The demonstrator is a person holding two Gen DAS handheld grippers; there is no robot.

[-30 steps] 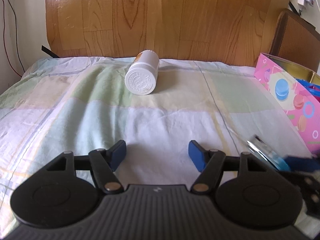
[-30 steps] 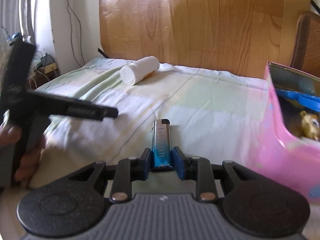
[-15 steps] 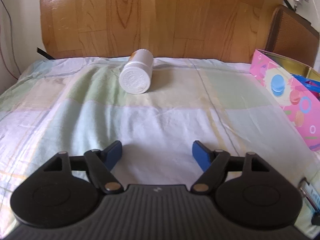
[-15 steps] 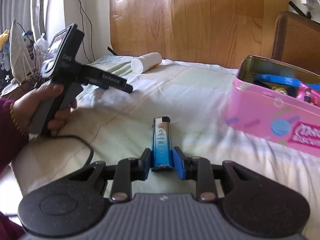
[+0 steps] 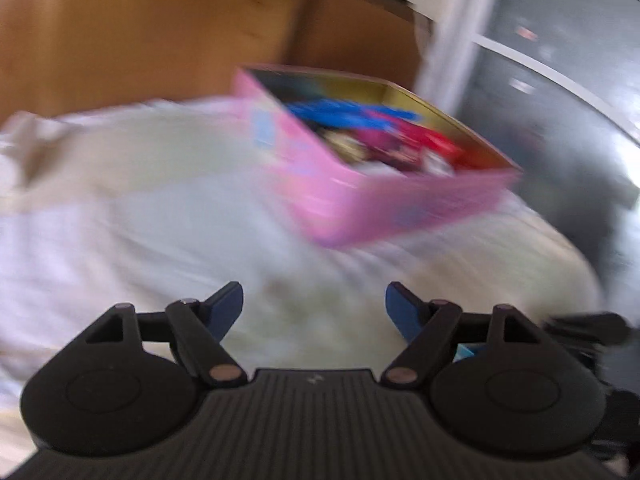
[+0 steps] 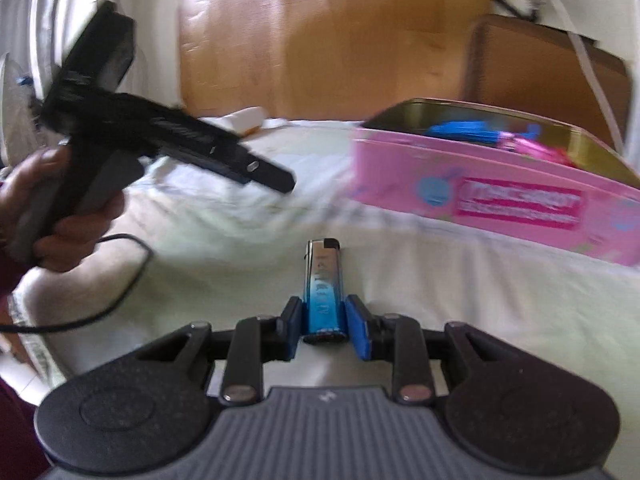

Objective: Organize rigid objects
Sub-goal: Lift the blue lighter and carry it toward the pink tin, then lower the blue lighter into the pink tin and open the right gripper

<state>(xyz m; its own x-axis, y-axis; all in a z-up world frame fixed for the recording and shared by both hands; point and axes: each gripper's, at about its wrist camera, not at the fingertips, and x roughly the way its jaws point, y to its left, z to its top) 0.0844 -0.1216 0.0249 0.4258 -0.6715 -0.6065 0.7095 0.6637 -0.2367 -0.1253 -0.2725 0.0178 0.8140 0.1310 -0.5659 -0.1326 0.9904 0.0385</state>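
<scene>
Wood-grain panelling (image 6: 340, 32) backs the far edge of a bed spread with a pale checked sheet (image 6: 460, 280), which carries everything shown.

Right wrist view: my right gripper (image 6: 323, 326) is clamped on a blue lighter (image 6: 323, 292); both blue pads press its lower body, and its silver-and-black top points away from me, above the sheet. A pink tin (image 6: 500, 200) with no lid on it sits far right on the bed, well apart from the lighter, with blue and pink items inside that are too blurred to name. A white bottle (image 6: 245, 119) lies on its side at the far edge of the bed, near the panelling. At near left, my left hand (image 6: 60, 216) grips the handle of the left gripper (image 6: 256, 170), seen from the side, and a black cable (image 6: 120, 276) trails from it across the sheet.

Left wrist view, heavily blurred: my left gripper (image 5: 314, 308) has its jaws wide apart with only bare sheet (image 5: 160, 220) between them. It faces the pink tin (image 5: 360, 204), which lies beyond it to the right, its coloured contents indistinct. Part of my right gripper shows dark at the near right edge.
</scene>
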